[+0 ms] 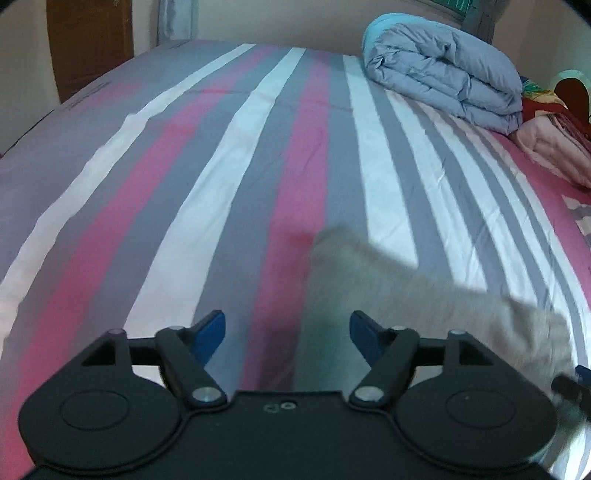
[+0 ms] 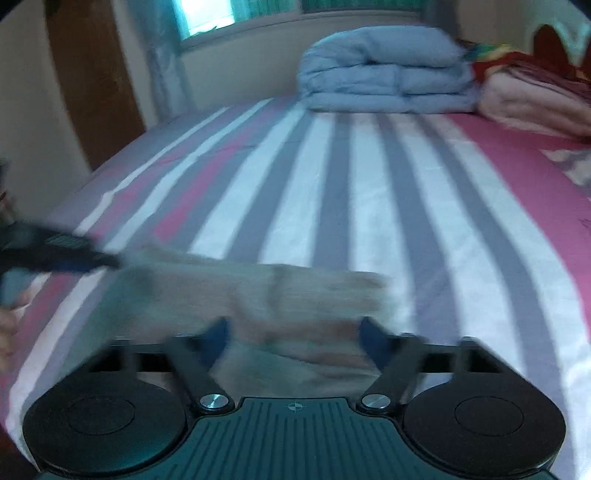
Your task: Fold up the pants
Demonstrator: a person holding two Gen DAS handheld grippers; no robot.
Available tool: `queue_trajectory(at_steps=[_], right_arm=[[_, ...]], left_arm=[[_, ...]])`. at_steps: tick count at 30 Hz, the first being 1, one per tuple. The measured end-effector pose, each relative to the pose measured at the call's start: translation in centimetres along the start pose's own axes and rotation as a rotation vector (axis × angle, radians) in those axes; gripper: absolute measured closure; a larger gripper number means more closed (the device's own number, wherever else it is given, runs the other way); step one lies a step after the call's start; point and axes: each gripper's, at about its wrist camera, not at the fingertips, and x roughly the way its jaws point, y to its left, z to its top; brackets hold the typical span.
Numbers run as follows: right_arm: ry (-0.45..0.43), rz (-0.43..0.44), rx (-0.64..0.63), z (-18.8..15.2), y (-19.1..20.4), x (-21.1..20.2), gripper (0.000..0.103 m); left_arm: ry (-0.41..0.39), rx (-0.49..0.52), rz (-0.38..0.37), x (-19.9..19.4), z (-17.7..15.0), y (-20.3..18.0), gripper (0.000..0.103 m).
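The beige pants [image 1: 388,295] lie bunched on the striped bed near its front edge; in the right wrist view they [image 2: 258,295] are blurred. My left gripper [image 1: 287,334] is open and empty, with the pants just to its right and under its right finger. My right gripper [image 2: 291,339] is open above the pants, which lie between and beyond its fingers. The left gripper [image 2: 62,251] shows at the left of the right wrist view, touching the pants' left end. The right gripper's tip [image 1: 576,384] shows at the right edge of the left wrist view.
The bed sheet [image 1: 184,166] has pink, grey and white stripes. A folded blue-grey duvet [image 1: 443,74] sits at the far right, with pink and red bedding [image 1: 554,140] beside it. A brown door [image 1: 88,44] stands at the far left, and a window [image 2: 240,14] is behind.
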Motion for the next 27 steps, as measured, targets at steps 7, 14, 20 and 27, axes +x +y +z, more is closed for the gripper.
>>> queue_trajectory(at_steps=[7,14,20,27], right_arm=[[0.179,0.231,0.377,-2.7,-6.1,2.8,0.023],[0.229,0.289,0.426,-2.3,-8.5,3.8,0.025],[0.252,0.373,0.482,-2.8,-7.8,4.3,0.045],[0.151,0.384,0.429,-1.0,-6.9,1.0,0.058]], left_arm=[[0.135,-0.093,-0.154,2.0,-3.7,1.5,0.034],[0.178,-0.125,-0.244,2.6,-5.1,1.1,0.037],[0.133,-0.106,-0.245,1.4,-5.9,-0.3,0.067],[0.031,-0.136,-0.276,-1.4,-4.9,0.2,0.088]])
